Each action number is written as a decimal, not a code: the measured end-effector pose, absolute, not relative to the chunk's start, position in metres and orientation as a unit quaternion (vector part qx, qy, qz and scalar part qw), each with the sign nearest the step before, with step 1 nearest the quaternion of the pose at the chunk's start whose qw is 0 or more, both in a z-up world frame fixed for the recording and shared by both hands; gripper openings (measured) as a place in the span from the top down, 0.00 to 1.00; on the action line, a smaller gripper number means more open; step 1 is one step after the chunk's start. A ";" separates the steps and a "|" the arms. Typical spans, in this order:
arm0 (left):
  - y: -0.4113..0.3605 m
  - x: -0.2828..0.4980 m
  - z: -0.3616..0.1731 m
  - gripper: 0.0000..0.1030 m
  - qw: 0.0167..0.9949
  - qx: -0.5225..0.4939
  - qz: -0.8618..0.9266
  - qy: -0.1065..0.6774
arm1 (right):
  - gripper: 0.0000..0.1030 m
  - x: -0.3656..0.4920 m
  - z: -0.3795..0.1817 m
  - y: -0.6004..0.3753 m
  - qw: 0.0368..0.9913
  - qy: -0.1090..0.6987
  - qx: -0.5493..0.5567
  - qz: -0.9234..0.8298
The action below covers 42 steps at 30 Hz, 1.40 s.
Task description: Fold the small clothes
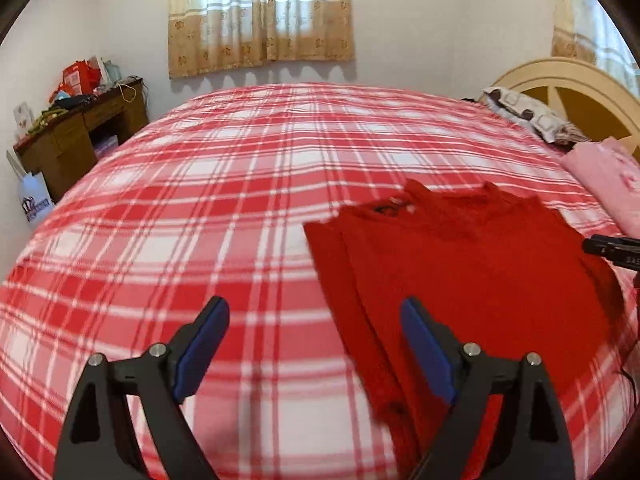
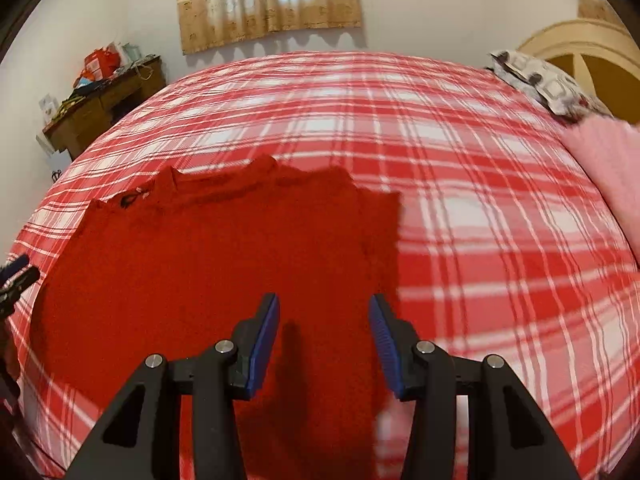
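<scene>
A red knitted sweater [image 2: 208, 264] lies flat on the red-and-white plaid bed [image 1: 240, 184], partly folded, with wide bare bedspread beyond its edges. The left tool [image 1: 316, 320] is spread wide over the sweater's left edge, pinching nothing. The right tool [image 2: 324, 316] stands half open above its right edge, empty.

Left gripper [image 1: 316, 312] and right gripper [image 2: 324, 308], fingers apart, empty.

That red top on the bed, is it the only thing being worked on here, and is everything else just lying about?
Part of the job:
red top, spread flat on the plaid bedspread
left gripper, jaws open, empty
right gripper, jaws open above the top, empty

Just lying about:
pink garment (perhaps next)
patterned pillow
cluttered wooden desk
curtain
headboard
</scene>
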State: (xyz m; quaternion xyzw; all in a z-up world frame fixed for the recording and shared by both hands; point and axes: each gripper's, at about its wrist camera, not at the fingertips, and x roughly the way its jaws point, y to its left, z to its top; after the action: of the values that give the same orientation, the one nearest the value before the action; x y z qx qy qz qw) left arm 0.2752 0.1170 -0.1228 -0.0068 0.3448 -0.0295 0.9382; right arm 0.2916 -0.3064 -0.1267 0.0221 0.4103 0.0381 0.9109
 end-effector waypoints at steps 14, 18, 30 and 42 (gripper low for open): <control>0.097 0.261 -0.148 0.07 0.932 0.000 -0.033 0.360 | 0.90 0.251 -0.152 -0.325 0.896 0.440 0.040 0.054; 0.094 0.260 -0.153 0.03 0.932 0.008 -0.026 0.361 | 0.93 0.242 -0.160 -0.324 0.894 0.445 0.029 0.037; 0.092 0.266 -0.164 0.00 0.922 -0.007 -0.048 0.385 | 0.61 0.247 -0.114 -0.296 0.924 0.380 -0.004 0.030; 0.088 0.265 -0.165 0.00 0.920 -0.001 -0.046 0.389 | 0.62 0.277 -0.153 -0.288 0.911 0.411 -0.009 0.040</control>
State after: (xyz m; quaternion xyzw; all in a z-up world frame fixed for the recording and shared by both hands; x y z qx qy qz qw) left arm 0.2650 0.0876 -0.1653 -0.0012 0.3890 -0.0457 0.9201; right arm 0.2774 -0.2883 -0.1530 -0.0088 0.4106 0.0403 0.9109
